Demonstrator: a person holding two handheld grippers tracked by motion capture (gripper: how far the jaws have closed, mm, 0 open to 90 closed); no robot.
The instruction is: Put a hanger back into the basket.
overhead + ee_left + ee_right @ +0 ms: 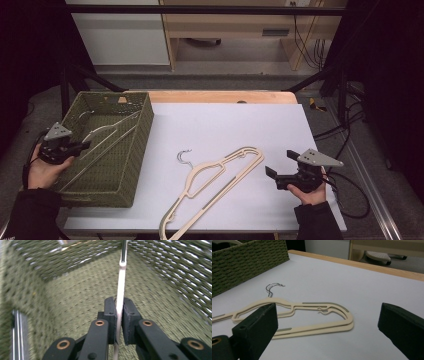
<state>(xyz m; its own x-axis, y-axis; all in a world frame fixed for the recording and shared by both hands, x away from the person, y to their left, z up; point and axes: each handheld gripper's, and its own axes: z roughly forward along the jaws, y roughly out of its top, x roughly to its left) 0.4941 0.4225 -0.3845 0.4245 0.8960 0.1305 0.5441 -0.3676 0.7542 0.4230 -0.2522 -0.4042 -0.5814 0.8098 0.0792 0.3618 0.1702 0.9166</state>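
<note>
Fingers of the left gripper (119, 322) pinch the thin cream bar of a hanger (121, 287) inside the green woven basket (137, 150) at the bench's left. Right gripper (278, 169) hovers with fingers spread wide near the stacked cream hangers (220, 182) lying flat on the white bench (225, 125).

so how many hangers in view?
3, maybe more hidden. One cream plastic hanger lies in the green woven basket, clamped by the left hand-held gripper. Two stacked cream hangers lie on the white table sheet.
</note>
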